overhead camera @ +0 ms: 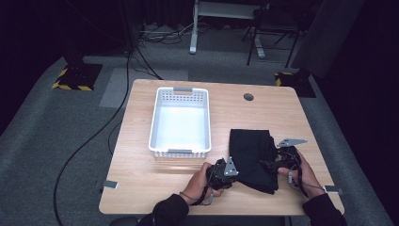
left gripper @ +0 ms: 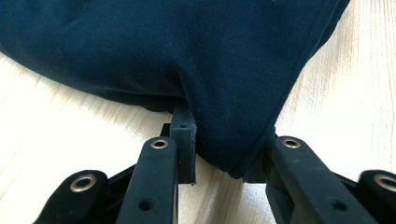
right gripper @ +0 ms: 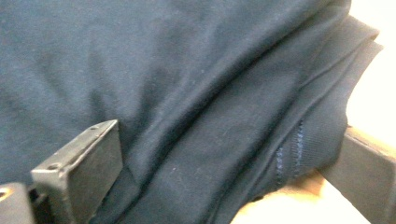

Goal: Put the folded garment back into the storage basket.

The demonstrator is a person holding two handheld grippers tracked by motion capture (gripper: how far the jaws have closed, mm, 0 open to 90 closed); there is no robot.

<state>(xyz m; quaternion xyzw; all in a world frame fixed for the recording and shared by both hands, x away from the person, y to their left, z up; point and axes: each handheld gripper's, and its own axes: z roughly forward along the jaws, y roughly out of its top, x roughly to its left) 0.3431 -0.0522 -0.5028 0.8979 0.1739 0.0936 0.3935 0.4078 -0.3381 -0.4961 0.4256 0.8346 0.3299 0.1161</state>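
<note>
A folded dark navy cloth (overhead camera: 251, 153) lies on the right half of the wooden table (overhead camera: 141, 183). My left gripper (overhead camera: 236, 175) is at the cloth's near left corner. In the left gripper view that corner (left gripper: 187, 46) fills the gap between the jaws, and the left gripper (left gripper: 222, 149) is shut on it. My right gripper (overhead camera: 270, 165) is at the cloth's right edge. In the right gripper view its jaws stand wide apart, so the right gripper (right gripper: 224, 163) is open around the layered, hemmed edge of the cloth (right gripper: 187, 70).
An empty white slatted basket (overhead camera: 180, 151) stands left of the cloth at mid-table. A round grey grommet (overhead camera: 248, 97) sits near the far edge. Cables run across the floor at the left, and stands are behind the table.
</note>
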